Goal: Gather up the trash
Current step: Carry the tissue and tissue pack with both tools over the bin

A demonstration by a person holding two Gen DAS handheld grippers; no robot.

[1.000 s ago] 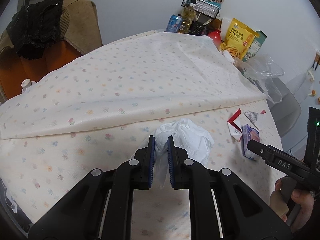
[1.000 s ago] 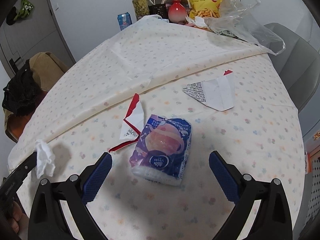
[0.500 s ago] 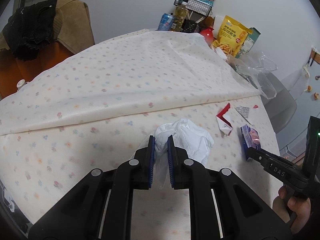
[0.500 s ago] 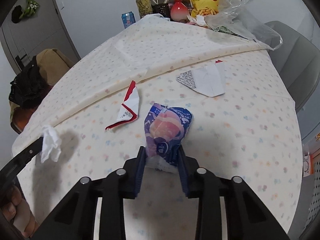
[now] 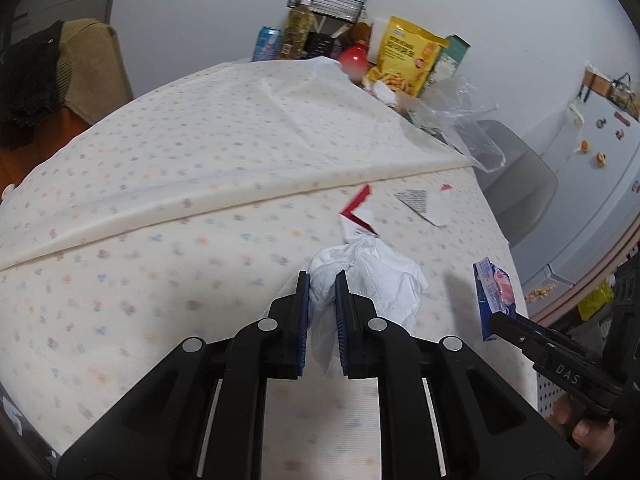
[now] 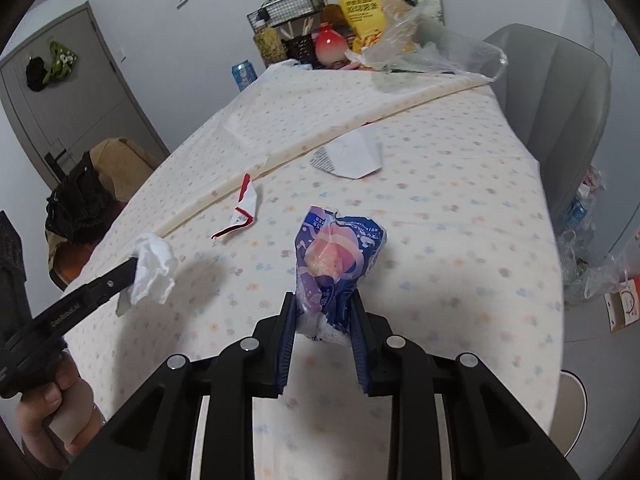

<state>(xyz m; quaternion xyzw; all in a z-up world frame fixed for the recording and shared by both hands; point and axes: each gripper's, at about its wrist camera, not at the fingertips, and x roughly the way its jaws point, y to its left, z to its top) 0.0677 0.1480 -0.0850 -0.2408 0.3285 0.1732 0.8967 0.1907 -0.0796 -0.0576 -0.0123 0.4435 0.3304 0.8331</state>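
Observation:
My left gripper (image 5: pixel 322 282) is shut on a crumpled white tissue (image 5: pixel 372 276) and holds it above the flowered tablecloth. It shows too in the right wrist view (image 6: pixel 154 266). My right gripper (image 6: pixel 324 306) is shut on a purple snack wrapper (image 6: pixel 336 256), lifted off the table, also seen in the left wrist view (image 5: pixel 494 296). A red and white torn wrapper (image 6: pixel 244 210) and a white printed wrapper piece (image 6: pixel 352 158) lie on the cloth beyond.
A folded cloth layer (image 5: pixel 224 132) covers the far half of the table. At the back stand a yellow snack bag (image 5: pixel 408 56), bottles, a can (image 5: pixel 267 43), a wire basket and a clear plastic bag (image 6: pixel 432 60). A grey chair (image 6: pixel 560 112) stands right.
My right gripper closed on the purple wrapper and lifted it off the table. My left gripper, still holding the tissue, moved right toward the torn wrappers.

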